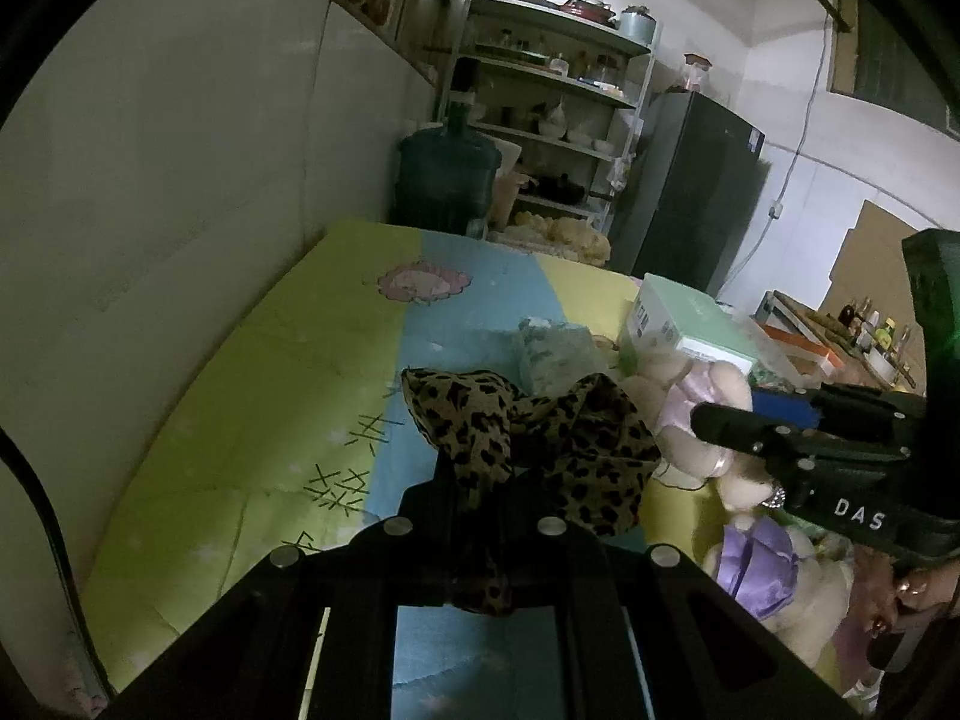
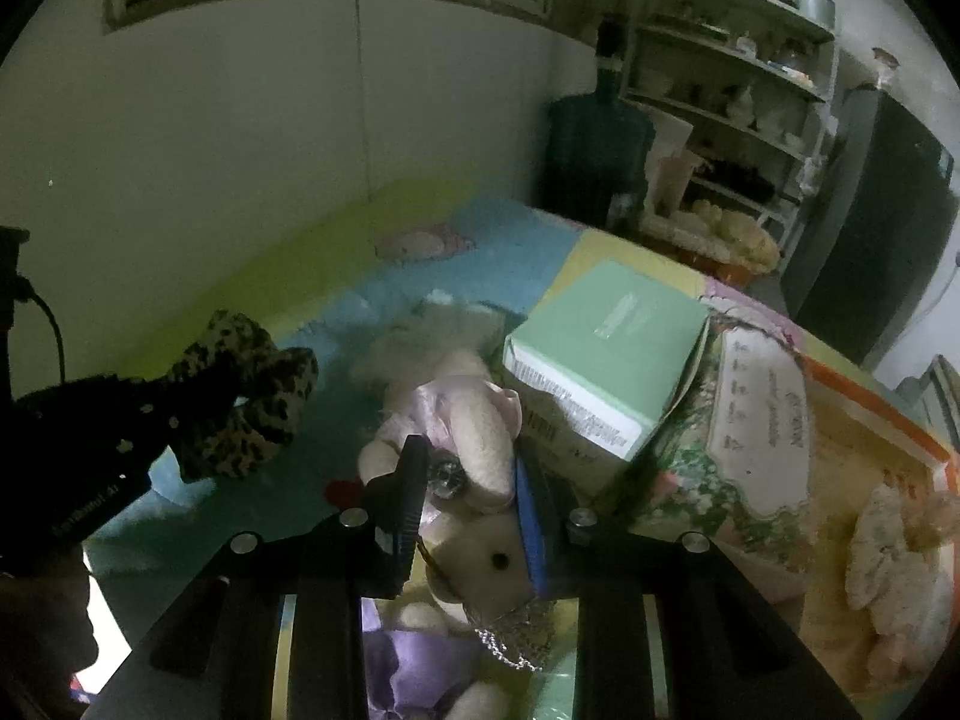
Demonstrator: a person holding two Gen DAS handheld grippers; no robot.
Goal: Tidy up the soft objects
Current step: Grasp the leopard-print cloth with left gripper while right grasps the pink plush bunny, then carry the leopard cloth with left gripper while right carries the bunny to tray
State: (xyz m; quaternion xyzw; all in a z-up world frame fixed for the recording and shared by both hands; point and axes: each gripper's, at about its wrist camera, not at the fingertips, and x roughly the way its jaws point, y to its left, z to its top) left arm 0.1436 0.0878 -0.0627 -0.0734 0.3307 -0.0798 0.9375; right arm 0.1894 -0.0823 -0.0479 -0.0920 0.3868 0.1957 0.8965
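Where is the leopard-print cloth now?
The leopard-print cloth hangs pinched in the left tongs above the bed's blue stripe, left of the cream plush toy.

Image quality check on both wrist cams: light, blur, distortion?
Left wrist: dim, greenish cast, strong fisheye bend, leopard-print cloth sharp in the left gripper. Right wrist: darker, softer; plush toy readable between the right gripper fingers, edges vignetted.

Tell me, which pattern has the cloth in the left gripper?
Leopard print, black spots on tan, on the cloth in the left gripper; clearest in the left wrist view.
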